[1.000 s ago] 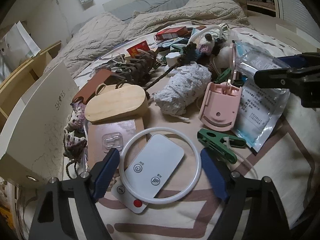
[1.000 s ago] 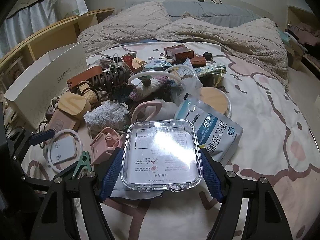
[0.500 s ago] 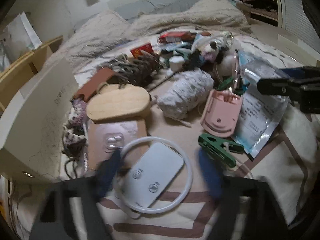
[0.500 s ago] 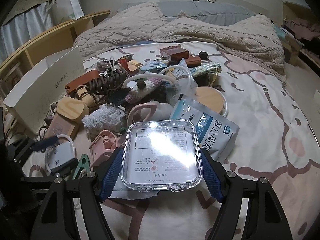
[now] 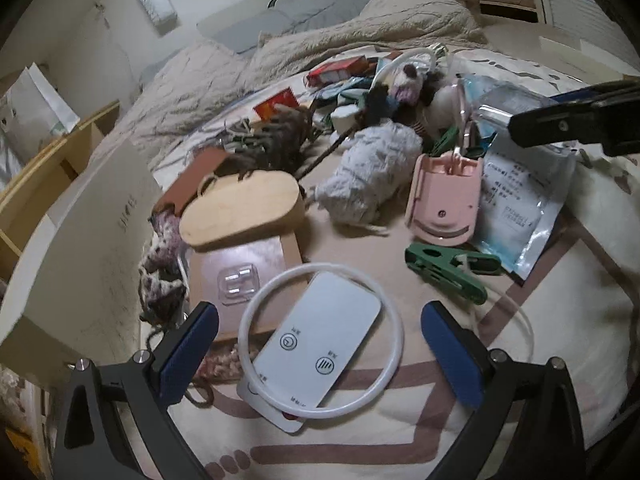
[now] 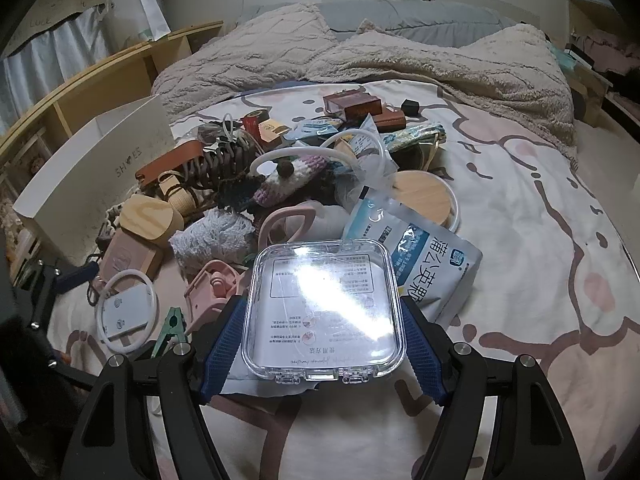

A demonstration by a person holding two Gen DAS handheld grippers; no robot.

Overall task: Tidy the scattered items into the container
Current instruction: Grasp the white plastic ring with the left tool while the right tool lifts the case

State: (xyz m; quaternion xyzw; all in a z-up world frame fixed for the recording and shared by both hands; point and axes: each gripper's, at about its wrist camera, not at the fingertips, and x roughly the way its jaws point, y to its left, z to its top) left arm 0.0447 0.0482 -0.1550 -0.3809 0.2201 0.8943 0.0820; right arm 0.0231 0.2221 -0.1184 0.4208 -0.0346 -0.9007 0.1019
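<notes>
My left gripper (image 5: 320,354) is open, its blue pads on either side of a white ring (image 5: 320,334) that lies around a white remote (image 5: 320,336) on the bed. My right gripper (image 6: 323,344) is shut on a clear plastic case (image 6: 324,308) and holds it above the sheet. The white shoe box (image 6: 96,172) stands at the left edge of the bed; it also shows in the left wrist view (image 5: 80,240). The right gripper's arm shows at the right of the left wrist view.
A pile of items lies mid-bed: a wooden oval lid (image 5: 240,208), a white yarn ball (image 5: 368,172), a pink curler (image 5: 444,196), a green clip (image 5: 448,272), a blue-white pouch (image 6: 420,260), a round wooden lid (image 6: 424,200). A beige blanket (image 6: 400,64) lies behind.
The left gripper has dipped and come a little closer to the ring and remote. The right gripper has lifted slightly with the case still in it.
</notes>
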